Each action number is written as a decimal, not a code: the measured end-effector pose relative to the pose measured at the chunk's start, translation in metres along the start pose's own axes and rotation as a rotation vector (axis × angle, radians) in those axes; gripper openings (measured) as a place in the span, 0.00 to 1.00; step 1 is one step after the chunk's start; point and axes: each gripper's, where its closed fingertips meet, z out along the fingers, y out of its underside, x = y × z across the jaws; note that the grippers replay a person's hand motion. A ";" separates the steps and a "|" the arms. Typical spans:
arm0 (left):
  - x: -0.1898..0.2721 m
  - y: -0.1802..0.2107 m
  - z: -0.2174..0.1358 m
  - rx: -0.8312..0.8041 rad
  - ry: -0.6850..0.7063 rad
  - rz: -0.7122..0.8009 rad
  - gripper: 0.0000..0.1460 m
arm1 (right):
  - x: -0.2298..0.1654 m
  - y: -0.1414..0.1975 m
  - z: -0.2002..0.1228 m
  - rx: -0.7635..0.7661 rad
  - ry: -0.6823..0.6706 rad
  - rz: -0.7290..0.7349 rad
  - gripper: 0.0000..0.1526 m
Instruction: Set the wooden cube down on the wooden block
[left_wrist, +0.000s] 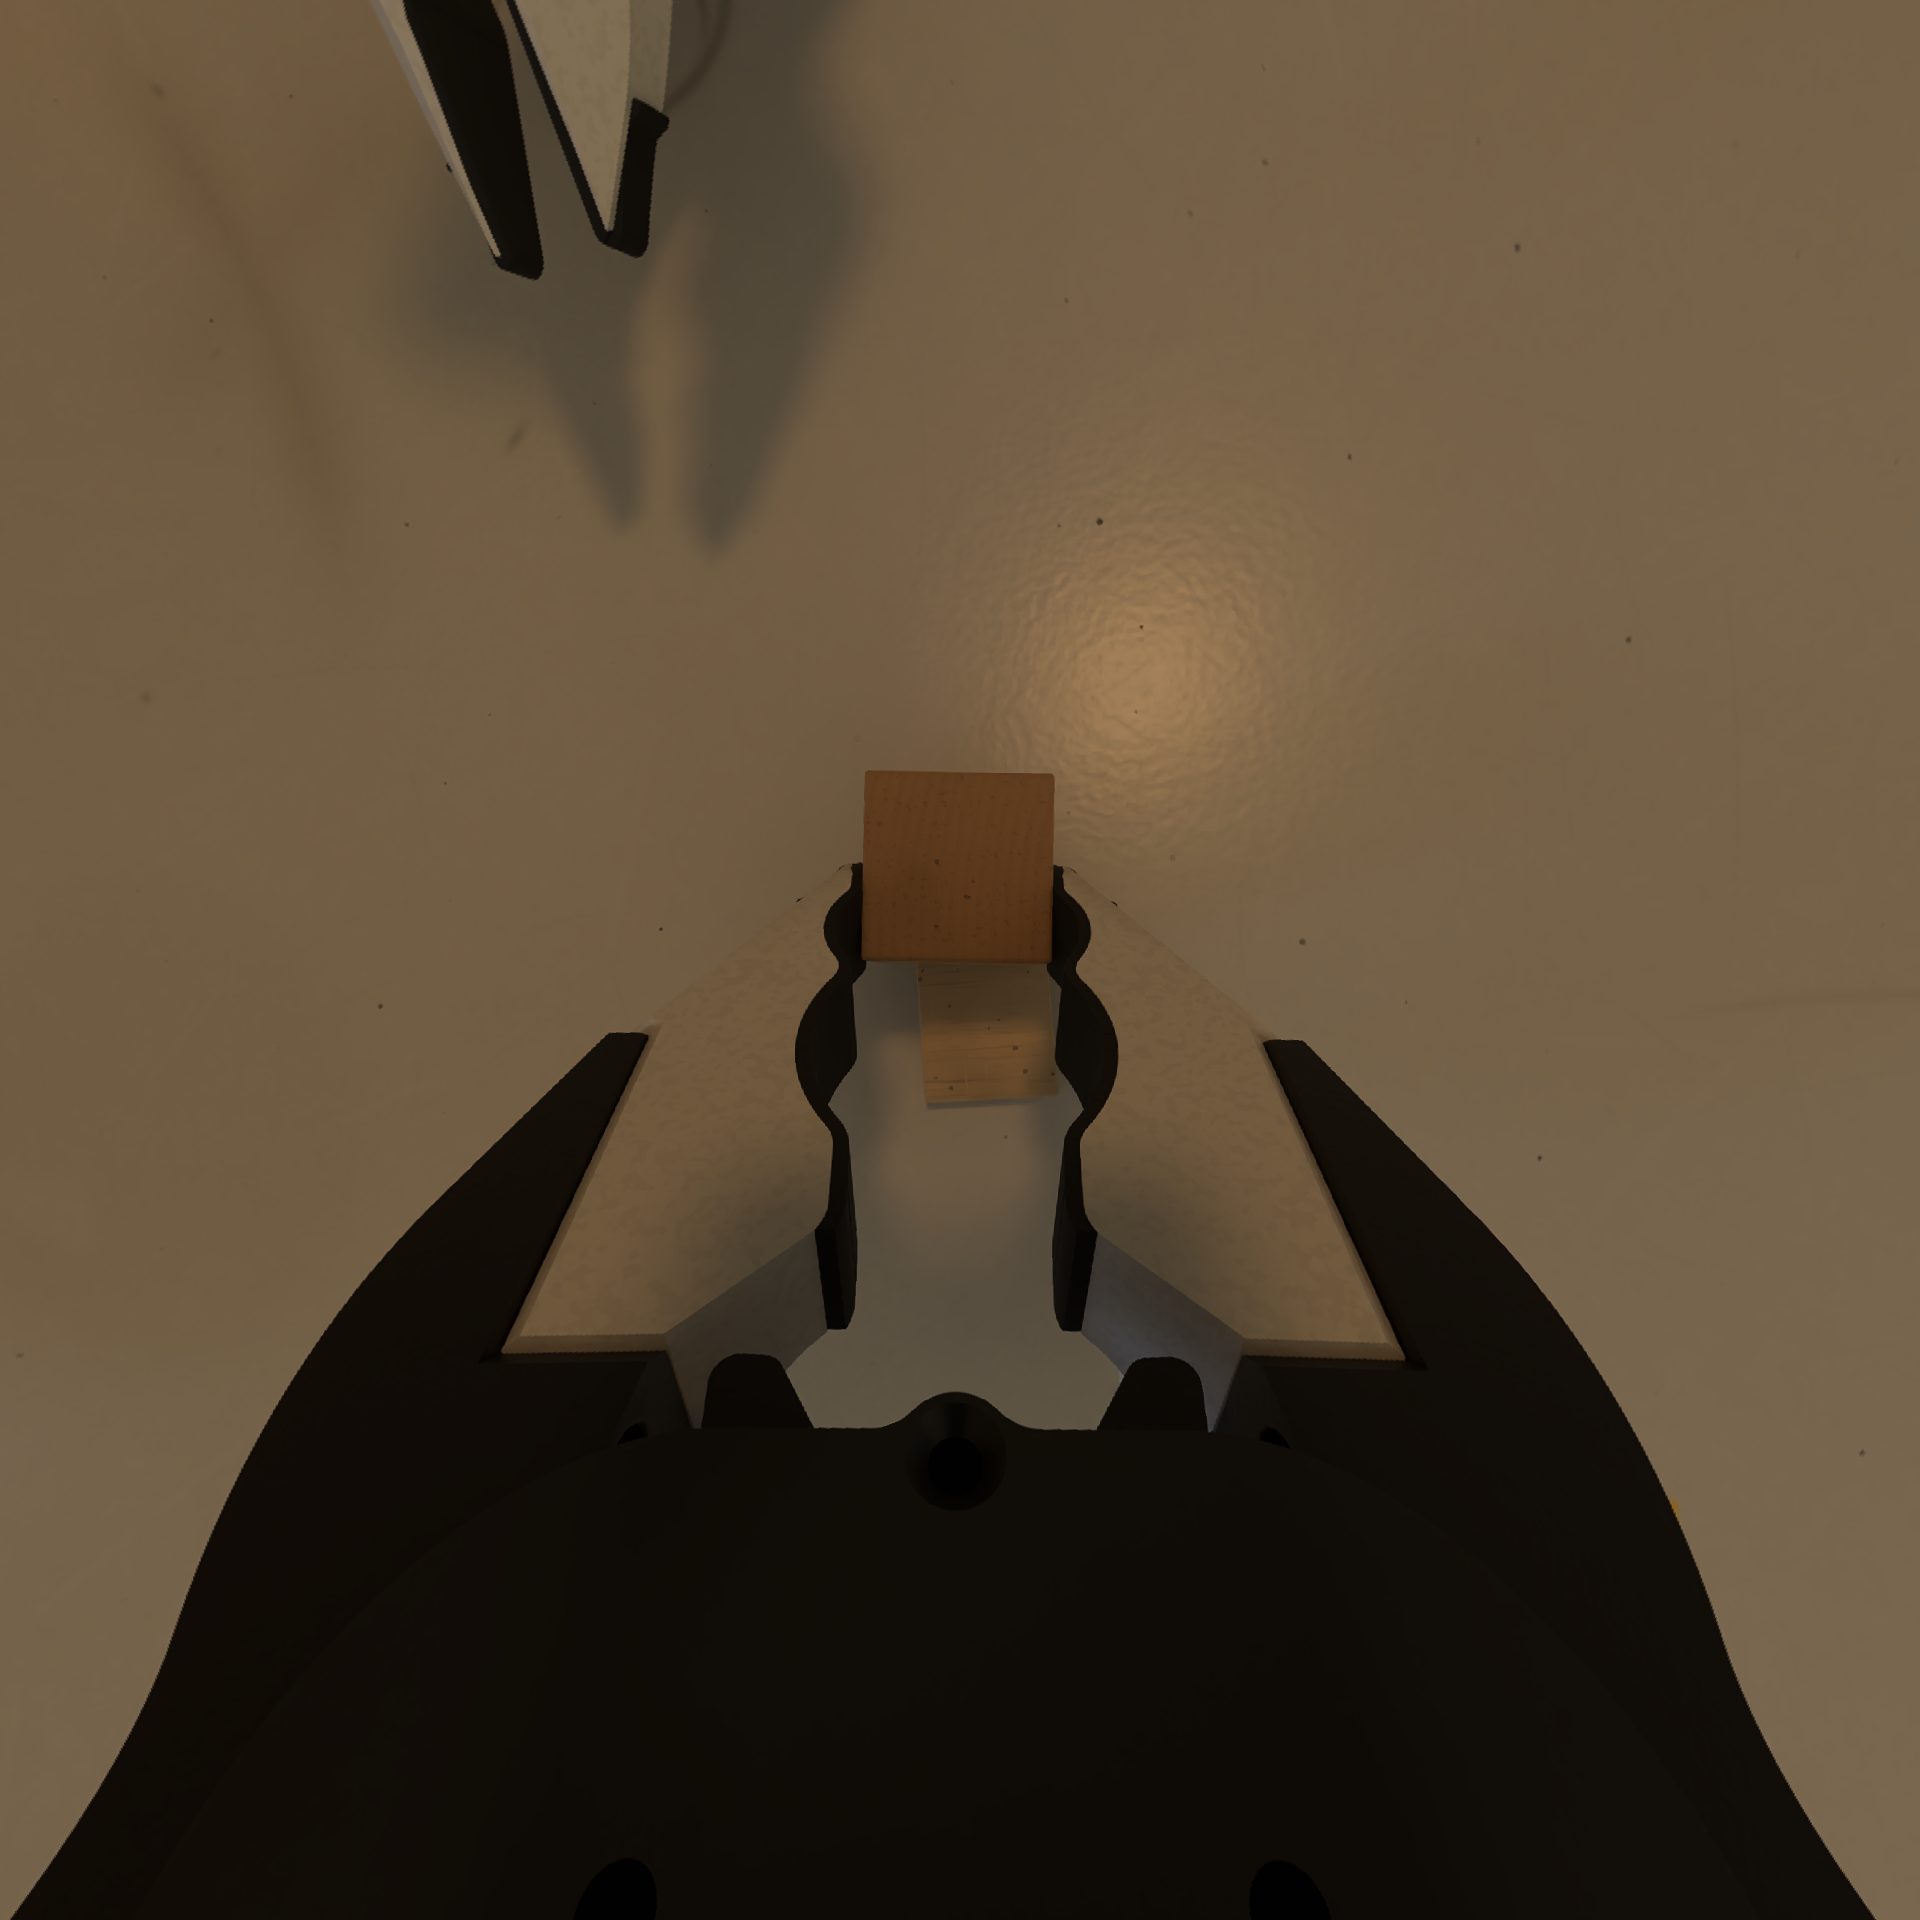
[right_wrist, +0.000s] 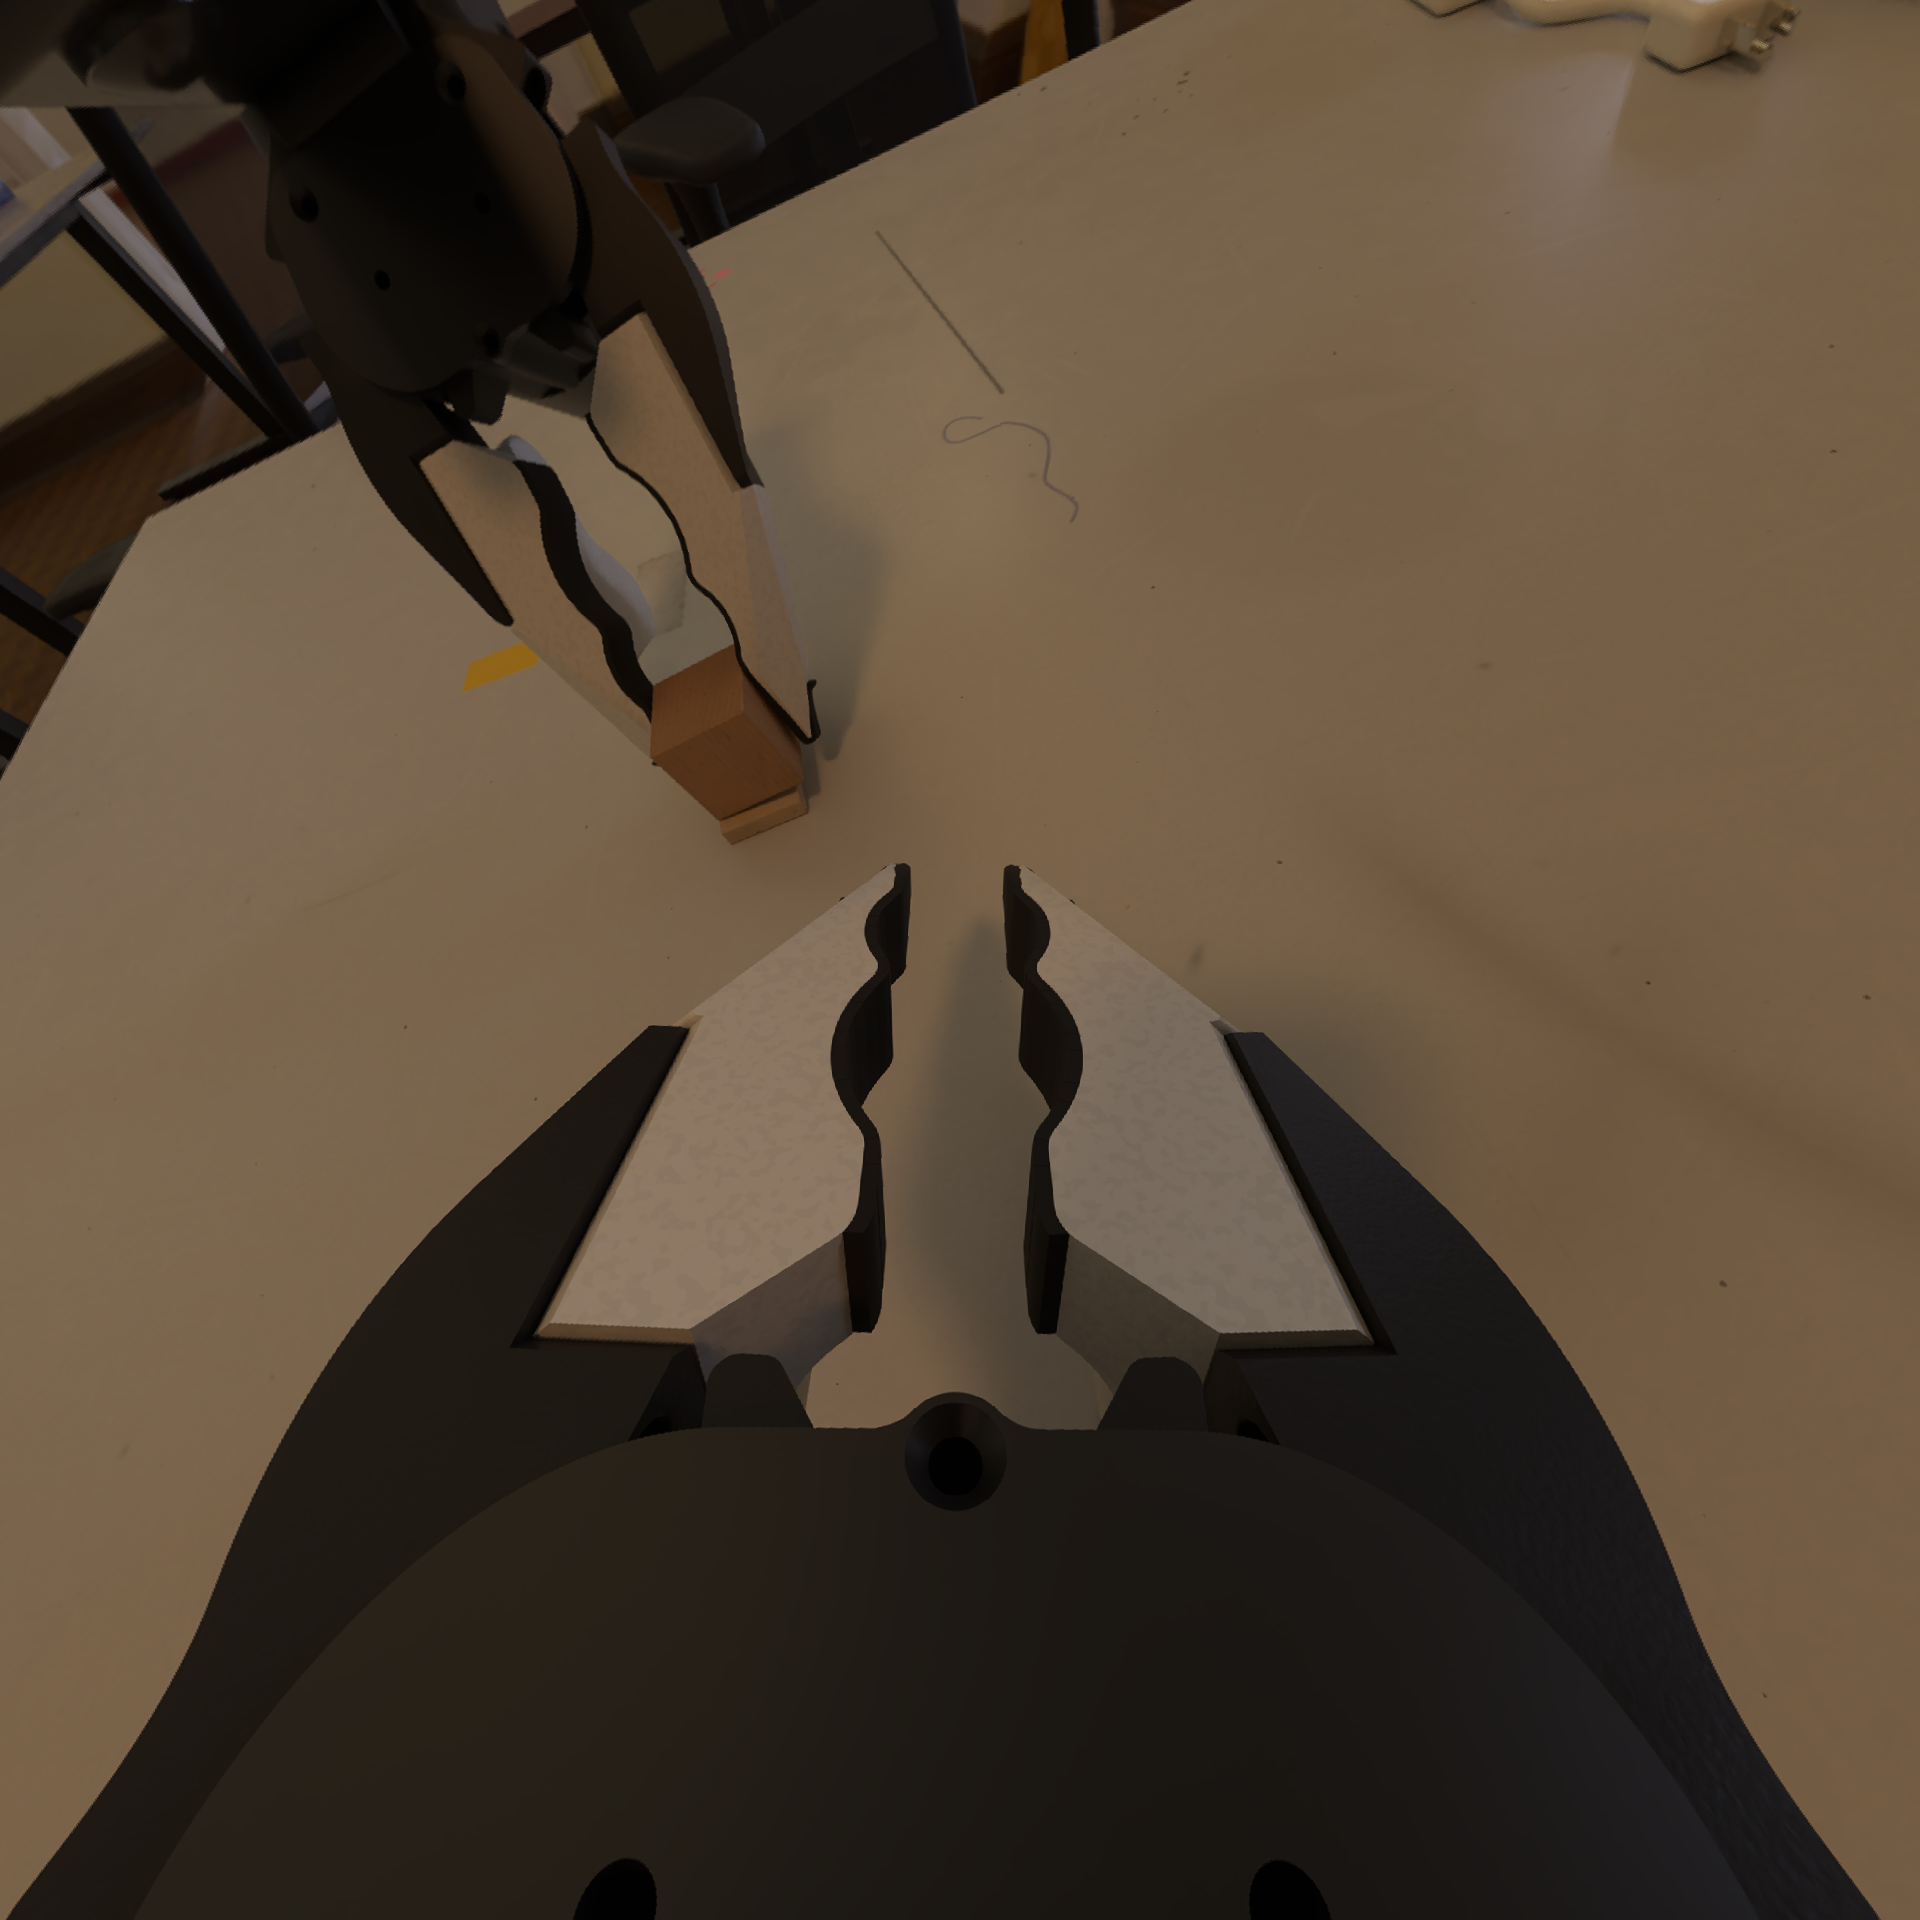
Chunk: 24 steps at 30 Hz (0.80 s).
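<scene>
My left gripper (left_wrist: 958, 883) is shut on the brown wooden cube (left_wrist: 956, 862), gripping its two sides at the fingertips. A paler wooden block (left_wrist: 987, 1049) lies on the table right under the cube. In the right wrist view the cube (right_wrist: 727, 748) rests on top of the thin pale block (right_wrist: 764, 816), with the left gripper (right_wrist: 727, 707) still closed around it. My right gripper (right_wrist: 956, 878) is empty with a narrow gap between its jaws. It hovers just right of the stack and also shows in the left wrist view (left_wrist: 571, 249).
The beige table (right_wrist: 1351, 623) ends at an edge on the left and at the back. A yellow tape mark (right_wrist: 499, 665) lies left of the stack, and a thin thread (right_wrist: 1023, 457) behind it. A black chair (right_wrist: 696, 135) stands beyond the edge, and a white device (right_wrist: 1704, 31) lies far right.
</scene>
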 end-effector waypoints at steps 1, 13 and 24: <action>0.001 0.001 -0.001 -0.011 -0.001 0.013 0.23 | -0.001 0.001 0.001 -0.005 -0.002 -0.008 0.12; -0.002 0.013 -0.008 -0.029 -0.036 -0.091 0.25 | -0.008 0.006 0.005 -0.038 -0.032 -0.019 0.11; -0.002 0.026 -0.031 0.003 -0.205 -0.663 0.36 | -0.010 0.014 0.009 -0.080 -0.037 -0.029 0.11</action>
